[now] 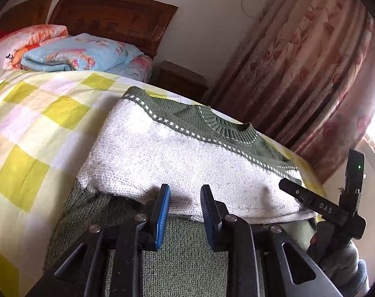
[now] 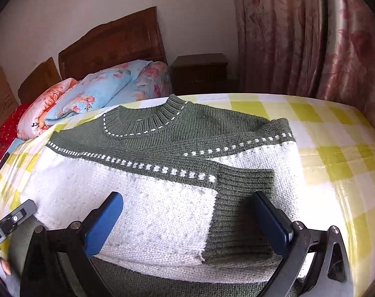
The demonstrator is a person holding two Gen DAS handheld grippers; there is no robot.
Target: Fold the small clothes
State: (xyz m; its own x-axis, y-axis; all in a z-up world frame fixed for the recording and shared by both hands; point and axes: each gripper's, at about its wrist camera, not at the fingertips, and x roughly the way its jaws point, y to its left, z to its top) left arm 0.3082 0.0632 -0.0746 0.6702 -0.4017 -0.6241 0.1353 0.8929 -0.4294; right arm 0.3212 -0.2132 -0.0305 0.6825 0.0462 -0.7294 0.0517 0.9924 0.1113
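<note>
The sweater [image 2: 162, 185], a thick green-and-white knit, lies flat on the bed [image 2: 336, 153] near its foot-end edge, collar [image 2: 147, 121] toward the headboard and the stacked quilts [image 2: 93, 91]. Both sleeves appear already folded in over the white body; one green ribbed cuff [image 2: 239, 212] lies across the chest panel. A green portion of knit lies below the white fold, nearest both tools. The left gripper [image 1: 185, 212] hovers over the lower fold edge with its jaws narrowly parted and no fabric between them. The right gripper [image 2: 187, 222] stands with its jaws wide apart, straddling the cuff and white panel without pinching either. Handling judgement: the knit is soft, limp and fairly bulky, not fragile, and its coarse surface should give the blue pads [image 1: 162, 215] good friction. It will sag and stretch if lifted by one point, and loose layers can slide apart. Recommended hold: pinch the lower hem at two well-separated points, one per gripper, catching all layers, then carry the edge toward the collar. Risk: the folded sleeve may shift during the lift.
</note>
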